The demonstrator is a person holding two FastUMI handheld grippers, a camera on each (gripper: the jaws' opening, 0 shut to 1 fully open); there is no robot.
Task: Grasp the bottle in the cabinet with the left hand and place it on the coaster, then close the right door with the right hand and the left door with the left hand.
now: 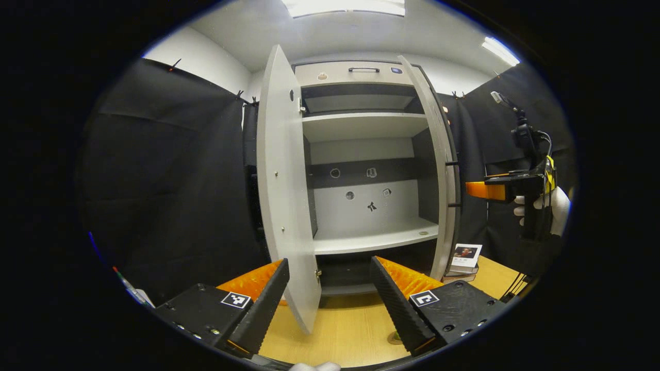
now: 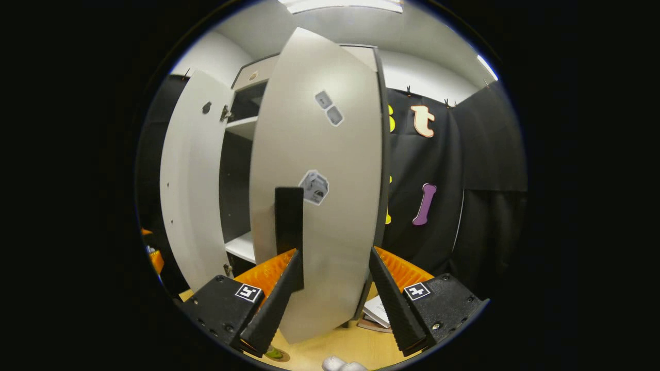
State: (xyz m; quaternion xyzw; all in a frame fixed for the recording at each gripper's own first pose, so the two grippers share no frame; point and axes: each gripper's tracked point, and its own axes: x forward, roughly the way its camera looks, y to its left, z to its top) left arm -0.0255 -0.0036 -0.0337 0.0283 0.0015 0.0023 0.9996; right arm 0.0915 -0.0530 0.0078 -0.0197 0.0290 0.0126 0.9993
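In the left gripper view, the left gripper (image 1: pixel 327 299) hangs low over the wooden table (image 1: pixel 350 330) with its two fingers spread wide and nothing between them. Straight ahead stands the cabinet (image 1: pixel 361 170), pale grey, with both doors swung out. The left door (image 1: pixel 282 190) stands edge-on, its lower corner reaching down into the gap between the fingers, nearer the left-hand one; whether it touches is not clear. The right door (image 1: pixel 438 175) is open at a slant on the far side of the cabinet. The shelves (image 1: pixel 376 239) inside are bare apart from small stickers on the back wall. At the right edge of this view the right gripper (image 1: pixel 477 190) is held up by a white-gloved hand (image 1: pixel 554 206), level with the right door and just beside its outer face. A small stack of books (image 1: pixel 464 260) lies on the table near the foot of that door. In the right gripper view, the right gripper (image 2: pixel 335 288) faces the outer side of the right door (image 2: pixel 319 206) at close range, fingers spread apart, the door panel rising between and beyond them, with a dark handle (image 2: pixel 289 226) just above the left-hand finger. The left door (image 2: pixel 193 190) stands open farther back. The bottle and coaster cannot be made out for certain in either view.
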